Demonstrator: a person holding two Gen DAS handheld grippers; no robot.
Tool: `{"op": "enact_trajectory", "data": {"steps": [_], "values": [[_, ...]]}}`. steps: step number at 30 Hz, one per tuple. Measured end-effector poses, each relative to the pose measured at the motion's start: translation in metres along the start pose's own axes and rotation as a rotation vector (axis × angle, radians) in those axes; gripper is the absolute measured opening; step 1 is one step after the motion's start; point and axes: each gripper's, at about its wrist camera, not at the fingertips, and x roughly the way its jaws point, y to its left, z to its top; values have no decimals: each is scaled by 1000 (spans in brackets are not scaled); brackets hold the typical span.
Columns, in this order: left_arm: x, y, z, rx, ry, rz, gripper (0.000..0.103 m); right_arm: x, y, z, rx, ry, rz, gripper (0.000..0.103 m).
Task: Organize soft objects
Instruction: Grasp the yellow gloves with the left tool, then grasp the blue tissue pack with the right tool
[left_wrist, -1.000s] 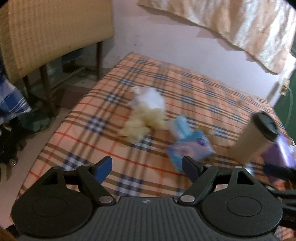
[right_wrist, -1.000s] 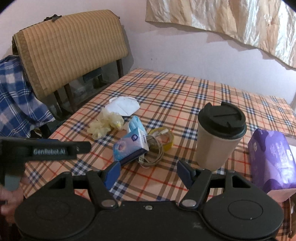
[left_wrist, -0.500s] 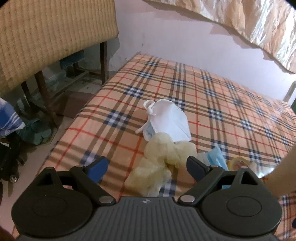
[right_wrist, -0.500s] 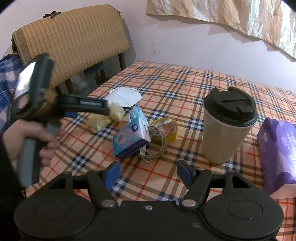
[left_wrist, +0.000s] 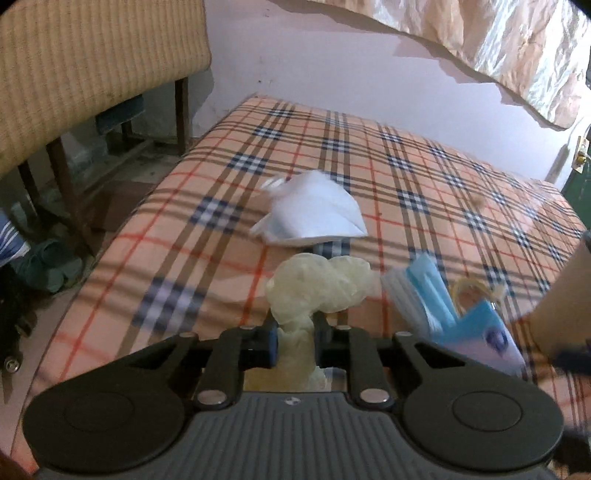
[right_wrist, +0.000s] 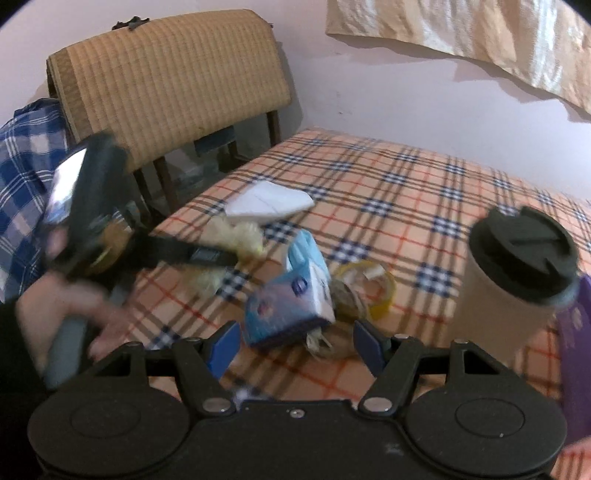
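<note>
My left gripper (left_wrist: 294, 341): clamped on the yellowish glove (left_wrist: 317, 286).
My right gripper (right_wrist: 295, 345): jaws apart, above the tissue pack (right_wrist: 286, 314).

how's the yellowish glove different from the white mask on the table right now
The yellowish glove is crumpled and pale yellow; the white mask lies folded flat and is white. The glove is pinched in the left gripper; the mask lies free, farther away. Both are soft items over the plaid tablecloth.

Bare plaid tabletop (left_wrist: 424, 177) beyond the white mask (left_wrist: 314, 218); cup (right_wrist: 517, 284) and tissue pack (right_wrist: 288, 310) crowding the right.
</note>
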Motion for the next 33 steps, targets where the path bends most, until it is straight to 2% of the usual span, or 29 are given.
{"op": "enact_trajectory", "data": {"steps": [6, 10, 13, 16, 19, 22, 25, 28, 33], "values": [[-31, 14, -30, -48, 10, -9, 20, 34, 0, 17, -3, 4, 2, 79], [-40, 26, -37, -70, 8, 5, 20, 41, 7, 12, 19, 25, 94, 79], [-45, 31, -37, -81, 0, -5, 20, 39, 27, -2, -12, 91, 190, 77], [-51, 34, -38, -92, -15, 2, 20, 33, 44, -17, -42, 138, 223, 79], [-56, 37, -40, -106, -31, 15, 20, 24, 54, -22, -54, 104, 137, 82], [-60, 40, -41, -119, -48, 32, 20, 29, 52, -14, 63, 111, 130, 83], [-65, 47, -40, -136, -61, 49, 20, 41, 54, -2, 180, 124, 41, 87], [-67, 52, -41, -142, -68, 60, 20, 56, 58, 6, 268, 141, 6, 89], [-66, 55, -43, -144, -66, 65, 20, 77, 76, 5, 231, 150, -127, 90]]}}
